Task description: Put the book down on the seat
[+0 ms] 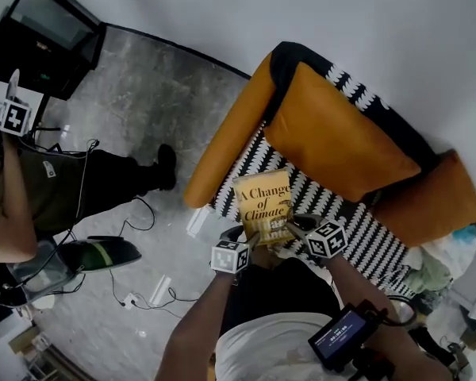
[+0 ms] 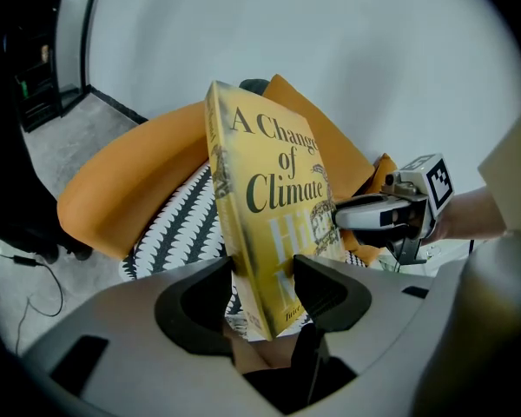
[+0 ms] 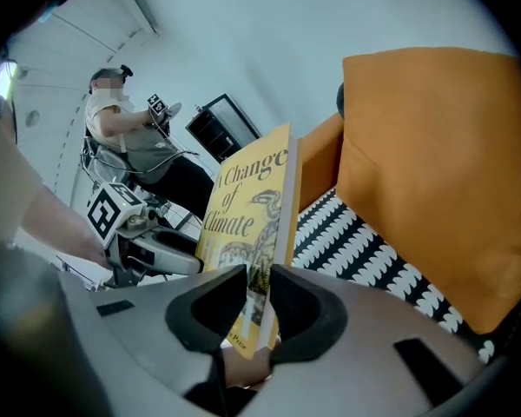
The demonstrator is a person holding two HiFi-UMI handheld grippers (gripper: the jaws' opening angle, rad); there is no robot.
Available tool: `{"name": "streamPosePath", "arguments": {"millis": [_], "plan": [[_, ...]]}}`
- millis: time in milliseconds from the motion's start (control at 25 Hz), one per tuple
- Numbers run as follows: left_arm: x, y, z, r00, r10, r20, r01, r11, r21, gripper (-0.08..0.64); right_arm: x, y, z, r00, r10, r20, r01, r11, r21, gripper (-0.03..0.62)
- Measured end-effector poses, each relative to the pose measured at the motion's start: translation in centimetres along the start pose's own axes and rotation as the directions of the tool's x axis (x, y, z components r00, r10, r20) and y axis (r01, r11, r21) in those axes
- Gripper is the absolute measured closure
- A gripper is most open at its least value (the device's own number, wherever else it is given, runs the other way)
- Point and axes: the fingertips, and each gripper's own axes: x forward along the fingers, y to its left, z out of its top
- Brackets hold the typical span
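Observation:
A yellow hardback book (image 1: 263,206) titled "A Change of Climate" is held upright above the front of the armchair's black-and-white patterned seat (image 1: 357,232). My left gripper (image 1: 246,243) is shut on its lower spine side and my right gripper (image 1: 296,230) is shut on its lower page-edge side. In the left gripper view the book (image 2: 269,207) stands between the jaws of the left gripper (image 2: 265,278), with the right gripper (image 2: 389,212) beyond it. In the right gripper view the right gripper (image 3: 259,289) pinches the book (image 3: 247,215) beside the seat (image 3: 347,243).
A big orange cushion (image 1: 333,133) leans on the chair's back, with an orange armrest (image 1: 230,133) at the left. Another person (image 1: 32,189) sits at the left with a gripper. Cables (image 1: 131,292) lie on the grey floor. A black cabinet (image 1: 47,38) stands far left.

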Motion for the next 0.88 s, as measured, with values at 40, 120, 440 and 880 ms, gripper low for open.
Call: {"name": "streamPosePath", "arguments": {"millis": [40,120,440,880], "plan": [[0.4,0.0,-0.4,1.0,-0.003,0.0,0.003,1.0,-0.006,0.325,0.1,-0.2,-0.5,1.0,-0.004,0.006,0.004,1.0,0.014,0.497],[1.3,0.0,-1.1,1.0,-0.011,0.002,0.011,1.0,-0.011,0.325,0.3,-0.9,-1.5,1.0,-0.011,0.018,0.01,0.999,0.037,0.497],[4.4,0.9,-4.6,1.0,-0.009,-0.018,0.008,0.998,-0.055,0.325,2.3,-2.5,-5.2,1.0,-0.013,0.004,0.013,0.997,0.074,0.499],[8.2,3.7,-6.6,1.0,-0.001,-0.008,0.0,0.994,-0.107,0.325,6.2,-5.1,-6.9,1.0,-0.004,-0.02,0.005,0.998,0.057,0.502]]}}
